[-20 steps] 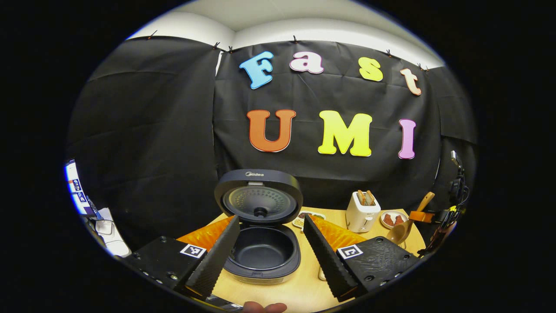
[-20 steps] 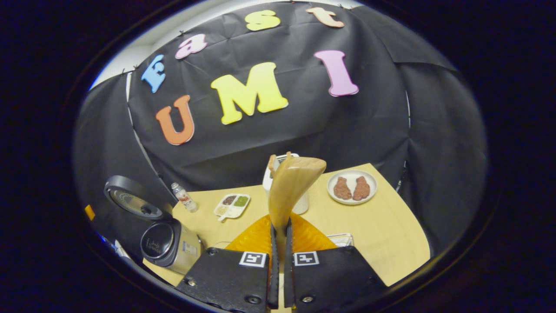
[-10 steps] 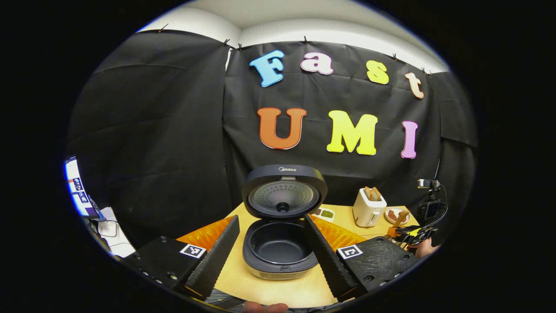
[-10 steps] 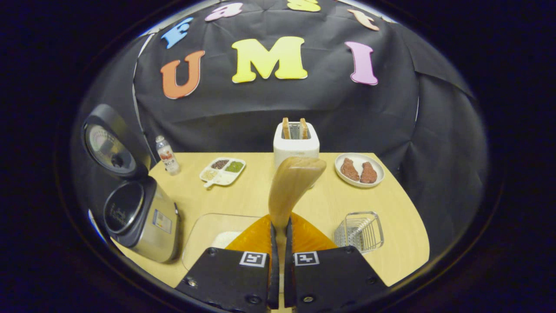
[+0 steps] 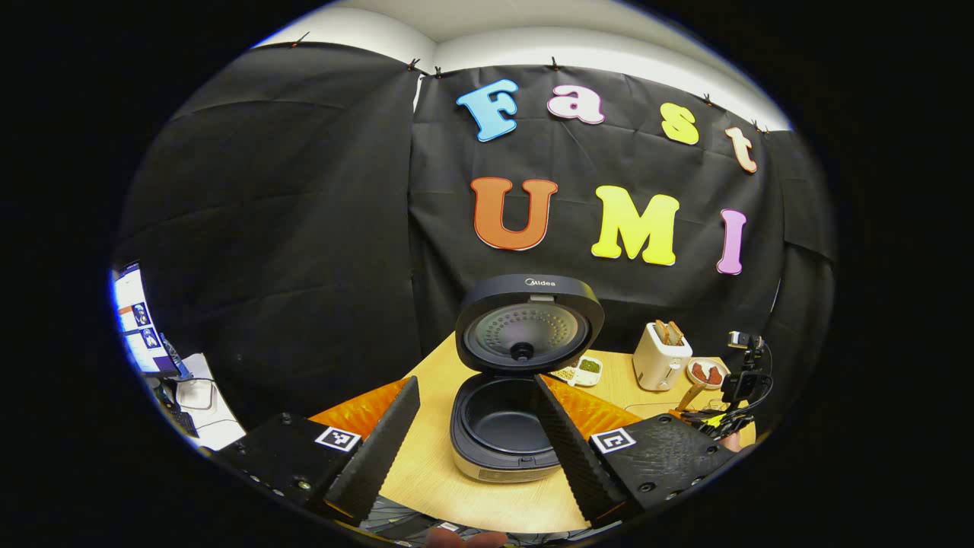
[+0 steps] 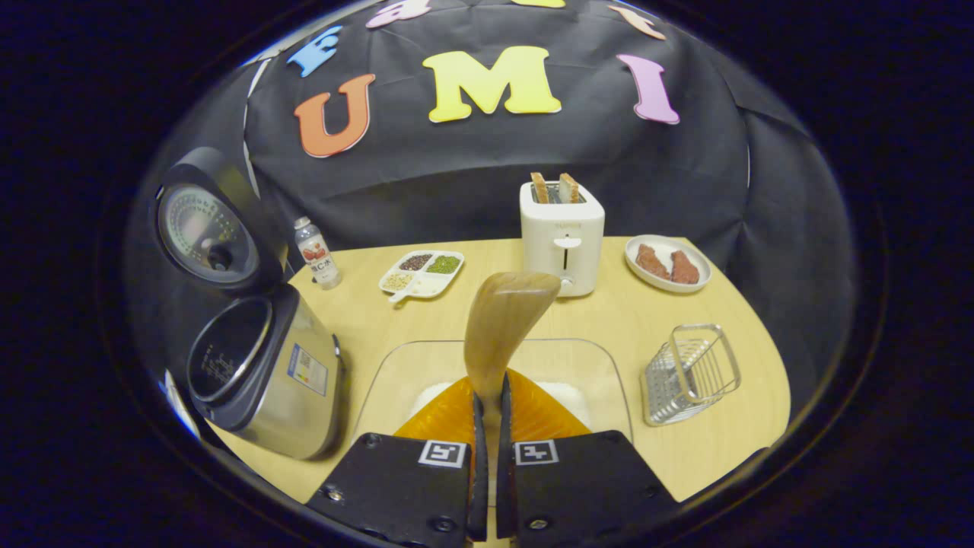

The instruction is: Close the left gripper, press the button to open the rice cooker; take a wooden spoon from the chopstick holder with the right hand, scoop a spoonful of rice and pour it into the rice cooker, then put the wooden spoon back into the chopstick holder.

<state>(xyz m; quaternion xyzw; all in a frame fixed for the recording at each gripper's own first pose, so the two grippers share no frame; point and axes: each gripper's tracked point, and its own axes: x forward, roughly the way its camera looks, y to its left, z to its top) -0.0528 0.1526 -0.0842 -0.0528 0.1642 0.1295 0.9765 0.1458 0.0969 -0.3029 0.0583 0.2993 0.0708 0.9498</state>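
The black rice cooker [image 5: 506, 430] stands with its lid [image 5: 529, 323] raised and its dark pot empty. My left gripper [image 5: 475, 382] is open just in front of it, touching nothing. My right gripper [image 6: 488, 382] is shut on the handle of the wooden spoon [image 6: 506, 316], whose bowl hangs over the glass dish [image 6: 392, 369] holding white rice [image 6: 564, 394]. The spoon looks empty. The wire chopstick holder [image 6: 689, 373] stands to the right of the dish, and the open rice cooker [image 6: 262, 373] to its left. The left gripper view shows the right gripper [image 5: 719, 415] far off at the right.
On the wooden table [image 6: 624, 320], a white toaster [image 6: 561, 236] with two slices stands at the back. Beside it are a plate of meat [image 6: 668, 262], a divided tray of grains [image 6: 422, 272] and a small bottle [image 6: 316, 251]. A monitor [image 5: 137, 327] glows left of the booth.
My right gripper has tipped downward and come forward over the glass dish with the spoon. My left gripper has drawn back and left, so the cooker looks smaller and farther right.
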